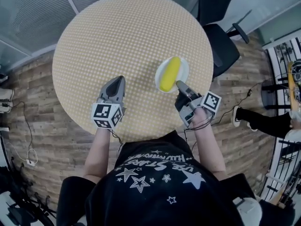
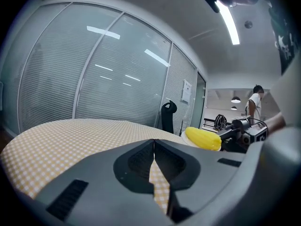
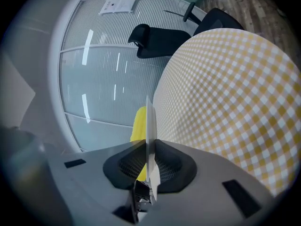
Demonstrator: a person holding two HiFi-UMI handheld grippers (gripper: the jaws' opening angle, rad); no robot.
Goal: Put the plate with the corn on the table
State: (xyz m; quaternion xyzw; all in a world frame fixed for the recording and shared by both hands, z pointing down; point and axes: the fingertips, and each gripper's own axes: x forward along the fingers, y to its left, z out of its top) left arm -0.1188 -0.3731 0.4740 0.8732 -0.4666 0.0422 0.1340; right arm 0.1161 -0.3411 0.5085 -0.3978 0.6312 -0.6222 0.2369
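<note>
Nearest the head camera, a black shirt printed with white stars [image 1: 155, 173] is seen, and two bare forearms are stretched from it toward the table edge. The left gripper [image 1: 120, 79] is held over the near part of a round table covered in yellow-and-white checked cloth [image 1: 117, 27]. Its jaws are pressed together with nothing between them, and only the cloth is seen past them in the left gripper view.

To its right, the right gripper [image 1: 179, 84] is clamped on the near rim of a small round white plate [image 1: 183, 66]. In the right gripper view the plate is shown edge-on as a thin white line pinched between the two jaws. A yellow cob of corn [image 1: 169, 73] is carried lengthwise on the plate, which is placed over the right half of the tabletop, inside its edge. Whether the plate is touching the cloth cannot be told.

Beyond the table's right side a black office chair [image 1: 222, 48] is stood on a wood-plank floor [image 1: 37, 107], and a glass wall with blinds [image 2: 94, 79] is seen behind the table.
</note>
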